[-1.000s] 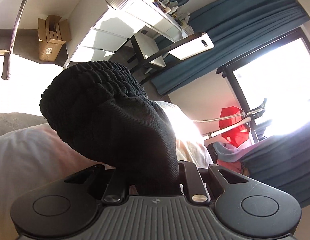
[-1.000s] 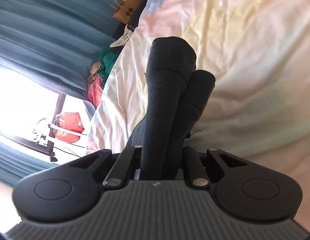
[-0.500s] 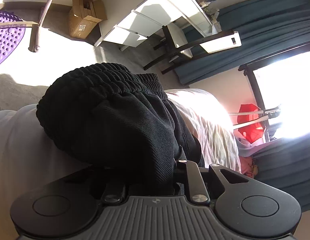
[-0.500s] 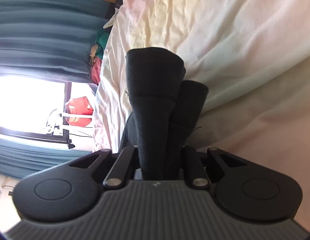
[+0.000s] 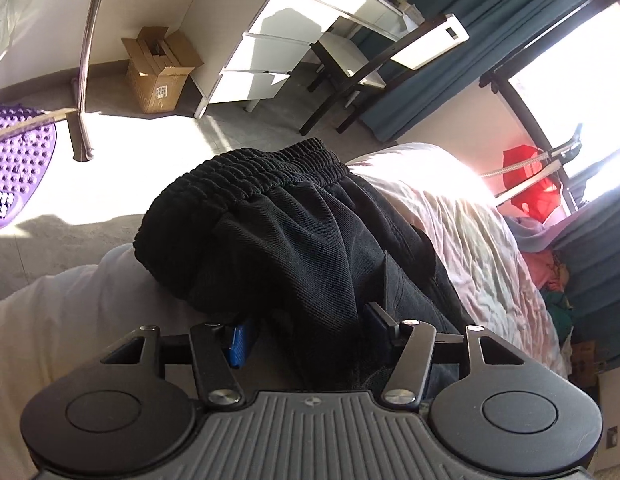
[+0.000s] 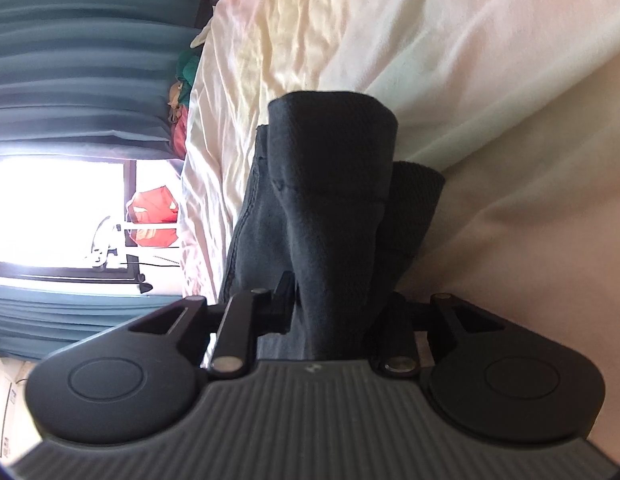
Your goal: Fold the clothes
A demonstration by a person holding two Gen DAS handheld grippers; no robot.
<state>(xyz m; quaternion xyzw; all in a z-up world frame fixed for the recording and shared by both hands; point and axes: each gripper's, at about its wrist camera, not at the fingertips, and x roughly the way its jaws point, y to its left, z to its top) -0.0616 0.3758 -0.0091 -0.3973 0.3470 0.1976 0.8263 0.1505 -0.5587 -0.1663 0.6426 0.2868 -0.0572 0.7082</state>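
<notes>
Pale bedsheet (image 5: 449,208) fills the left wrist view, floor and white drawers (image 5: 262,60) beyond. Black trousers (image 5: 294,240) lie bunched on it, waistband farthest from the left gripper (image 5: 310,330), cloth running straight back between its jaws, which are opening and look clear of the fabric.

Right wrist view: same sheet. The right gripper (image 6: 333,308) is opening too; the folded leg ends stand directly ahead, long axis along the fingers, loose between them.
</notes>
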